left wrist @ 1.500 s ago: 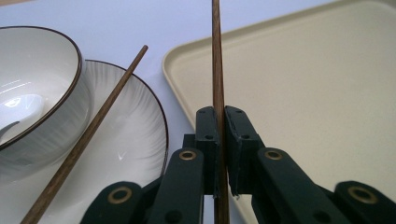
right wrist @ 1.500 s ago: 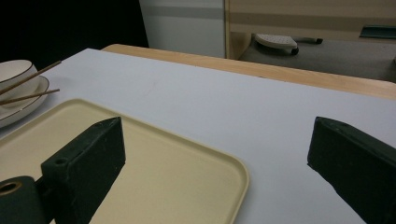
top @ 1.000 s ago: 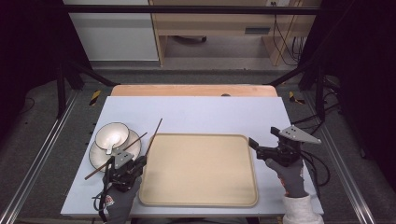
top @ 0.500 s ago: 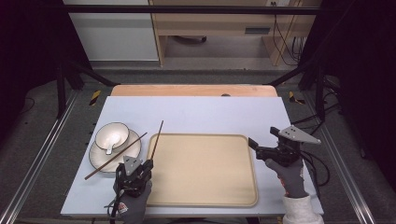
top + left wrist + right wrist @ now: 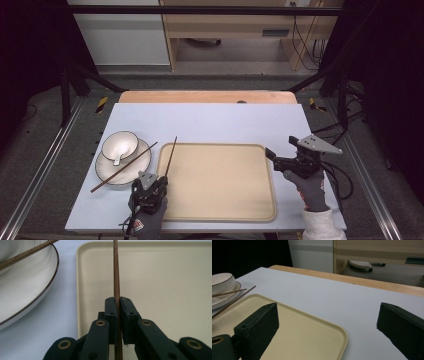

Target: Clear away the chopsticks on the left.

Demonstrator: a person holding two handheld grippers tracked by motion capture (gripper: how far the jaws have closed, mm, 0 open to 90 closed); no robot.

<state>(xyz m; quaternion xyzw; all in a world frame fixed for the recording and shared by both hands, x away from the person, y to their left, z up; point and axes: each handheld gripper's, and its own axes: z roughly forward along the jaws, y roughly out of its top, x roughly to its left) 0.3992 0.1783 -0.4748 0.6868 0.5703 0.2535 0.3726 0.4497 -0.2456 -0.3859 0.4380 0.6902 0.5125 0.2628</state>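
Observation:
My left gripper [image 5: 156, 184] [image 5: 117, 302] is shut on a dark wooden chopstick [image 5: 171, 155] [image 5: 116, 275] near its lower end. The stick points away from me along the left rim of the beige tray [image 5: 220, 205] [image 5: 162, 277]. A second chopstick [image 5: 125, 167] [image 5: 25, 254] lies slanted across a white plate [image 5: 107, 172] [image 5: 27, 292]. On that plate sits a white bowl [image 5: 120, 144] with a spoon [image 5: 117, 160]. My right gripper [image 5: 279, 150] [image 5: 329, 322] hovers by the tray's right edge [image 5: 322, 330], open wide, with nothing between its jaws.
A pale blue mat [image 5: 215, 122] covers the table, and a wooden strip [image 5: 200, 96] runs along its far edge. Black frame posts stand at both sides. In the right gripper view the bowl [image 5: 222, 281] and both chopsticks [image 5: 234, 298] are at the far left.
My left gripper has shifted right, from beside the plate to the tray's left rim, carrying the chopstick with it. The right gripper has stayed still.

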